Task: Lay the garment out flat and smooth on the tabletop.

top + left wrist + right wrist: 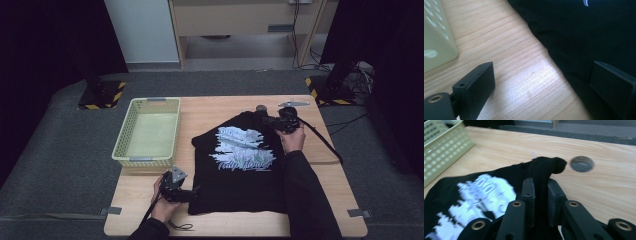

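1. The black T-shirt (240, 165) lies print-up on the wooden table (200, 107), just right of the pale green basket (147, 131).
2. The right gripper (541, 195) has its jaws clamped on a bunched fold at the shirt's far edge, close to the round cable hole (582, 164) in the tabletop.
3. The left gripper (176, 189) sits at the near left corner of the shirt with its jaws spread wide, one over bare wood and one over the cloth (nothing pinched between them).
4. Risk, as I judge it: with just one corner pinned, the lifted side may drag the whole shirt sideways or crumple the fold.
5. The thin pinch of fabric could also slip free if pulled sharply.
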